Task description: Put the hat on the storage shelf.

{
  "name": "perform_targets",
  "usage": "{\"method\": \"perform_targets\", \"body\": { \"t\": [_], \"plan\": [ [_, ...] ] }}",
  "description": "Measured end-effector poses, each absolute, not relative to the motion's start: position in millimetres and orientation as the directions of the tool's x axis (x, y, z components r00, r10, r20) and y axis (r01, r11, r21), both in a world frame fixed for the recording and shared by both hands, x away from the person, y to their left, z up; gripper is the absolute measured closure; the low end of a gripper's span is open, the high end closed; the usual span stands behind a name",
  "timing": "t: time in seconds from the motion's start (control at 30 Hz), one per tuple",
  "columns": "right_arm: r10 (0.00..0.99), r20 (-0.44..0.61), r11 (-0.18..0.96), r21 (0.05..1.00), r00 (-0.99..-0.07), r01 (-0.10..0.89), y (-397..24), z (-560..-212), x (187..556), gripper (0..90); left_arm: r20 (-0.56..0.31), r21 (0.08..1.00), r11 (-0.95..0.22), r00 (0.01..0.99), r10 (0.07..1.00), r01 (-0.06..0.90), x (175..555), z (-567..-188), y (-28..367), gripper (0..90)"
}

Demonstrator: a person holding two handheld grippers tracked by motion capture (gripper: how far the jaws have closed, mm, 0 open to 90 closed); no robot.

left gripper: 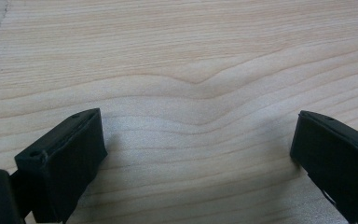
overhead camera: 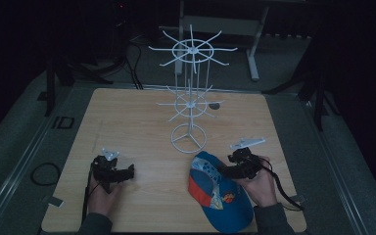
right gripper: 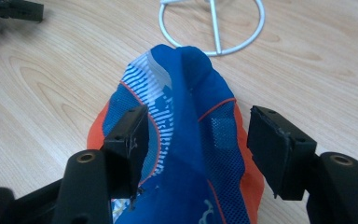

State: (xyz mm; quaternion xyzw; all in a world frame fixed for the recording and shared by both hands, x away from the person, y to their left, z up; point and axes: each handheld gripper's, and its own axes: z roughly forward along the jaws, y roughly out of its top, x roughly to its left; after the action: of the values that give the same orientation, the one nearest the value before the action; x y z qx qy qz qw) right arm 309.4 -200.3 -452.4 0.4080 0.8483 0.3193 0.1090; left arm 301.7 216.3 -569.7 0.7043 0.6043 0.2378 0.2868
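Counter (overhead camera: 127, 122) of pale wood grain carries a white wire display stand (overhead camera: 191, 93) toward its far middle, with two tiers of radiating hooks above a ring base. A blue cap (overhead camera: 218, 193) with orange panels and a printed emblem lies at the near right, just in front of that base. The right tongs (right gripper: 198, 135) sit over the cap's crown with the jaws spread on either side of a raised ridge of blue mesh fabric; the left-hand jaw touches the cloth, while a gap shows at the other, so they are released rather than clenched on it. The left tongs (left gripper: 198, 154) rest low over bare wood at the near left, well apart from the cap, jaws wide and grasping nothing. In the high view a hand (overhead camera: 262, 183) backs the right tongs and another hand (overhead camera: 103, 196) backs the left tongs.
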Motion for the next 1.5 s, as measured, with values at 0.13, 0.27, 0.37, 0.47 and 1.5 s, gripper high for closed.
{"method": "perform_targets", "body": {
  "t": [0.13, 0.27, 0.37, 0.47, 1.5],
  "plan": [
    [0.754, 0.095, 0.465, 0.622, -0.650, 0.630, -200.0, -453.0, 314.7, 38.6, -0.012, 0.691, -0.105, 0.157, 0.988, 0.715, 301.6, -569.6, 215.9, 3.5],
    [0.743, 0.093, 0.488, 0.602, -0.662, 0.632, -195.2, -454.2, 318.2, 36.2, -0.013, 0.691, -0.105, 0.158, 0.987, 0.715, 301.5, -569.7, 215.9, 3.5],
    [0.735, 0.081, 0.512, 0.586, -0.673, 0.629, -189.8, -457.8, 320.5, 35.5, -0.012, 0.691, -0.106, 0.159, 0.987, 0.715, 301.4, -569.6, 215.7, 3.5],
    [0.732, 0.071, 0.526, 0.573, -0.678, 0.628, -183.6, -461.9, 323.3, 36.3, -0.012, 0.691, -0.107, 0.159, 0.987, 0.715, 301.4, -569.6, 215.6, 3.5],
    [0.719, 0.086, 0.615, 0.386, -0.690, 0.688, -157.8, -494.7, 352.5, 55.6, -0.010, 0.690, -0.117, 0.171, 0.985, 0.714, 301.0, -569.5, 214.5, 3.5]
  ]
}}
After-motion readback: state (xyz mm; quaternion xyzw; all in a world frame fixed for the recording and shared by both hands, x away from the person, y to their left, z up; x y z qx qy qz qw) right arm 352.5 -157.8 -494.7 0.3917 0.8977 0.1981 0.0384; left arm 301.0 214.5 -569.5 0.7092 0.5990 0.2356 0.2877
